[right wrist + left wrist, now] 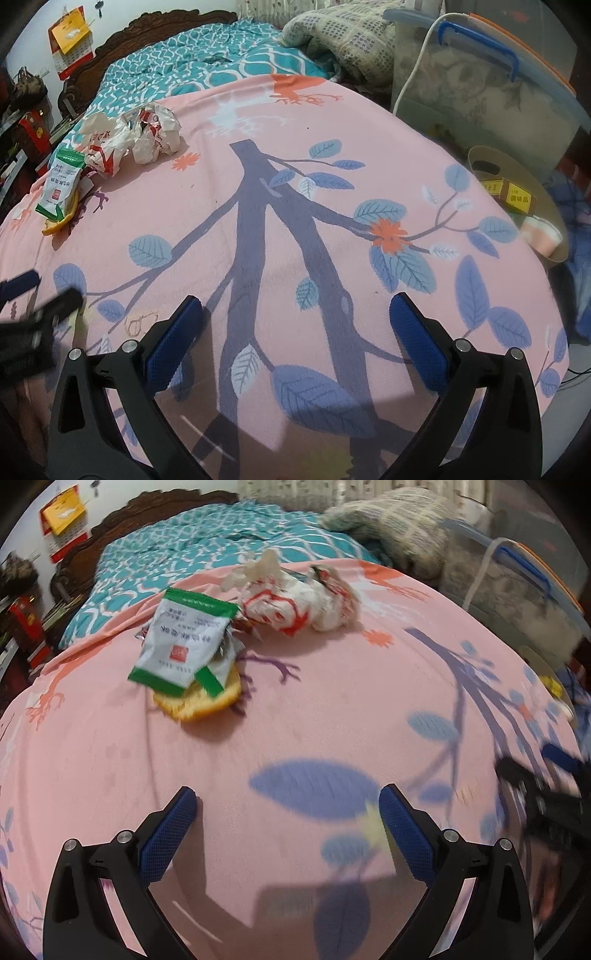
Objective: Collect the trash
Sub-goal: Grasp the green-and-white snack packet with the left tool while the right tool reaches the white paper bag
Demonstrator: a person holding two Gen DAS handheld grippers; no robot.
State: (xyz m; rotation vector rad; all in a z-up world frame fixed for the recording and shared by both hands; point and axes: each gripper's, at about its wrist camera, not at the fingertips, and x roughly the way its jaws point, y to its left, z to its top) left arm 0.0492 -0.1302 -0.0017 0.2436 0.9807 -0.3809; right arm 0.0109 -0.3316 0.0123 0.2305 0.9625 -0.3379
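Note:
Trash lies in a pile on the pink bedsheet (295,738). A green-and-white packet (183,642) rests on a piece of orange peel (201,703). Crumpled white-and-red paper wrappers (299,603) lie just behind it. The same pile shows at the far left of the right wrist view: packet (61,184), wrappers (129,138). My left gripper (288,797) is open and empty, well short of the pile. My right gripper (295,306) is open and empty over the sheet's tree print, to the right of the pile. Each gripper appears blurred at the edge of the other's view.
A teal patterned quilt (192,542) and a knitted blanket (399,520) lie behind the sheet. A clear storage bin with blue handle (487,81) stands at the right. A round open container (517,199) with small boxes sits by the bed's right edge. A wooden headboard (147,26) is at the back.

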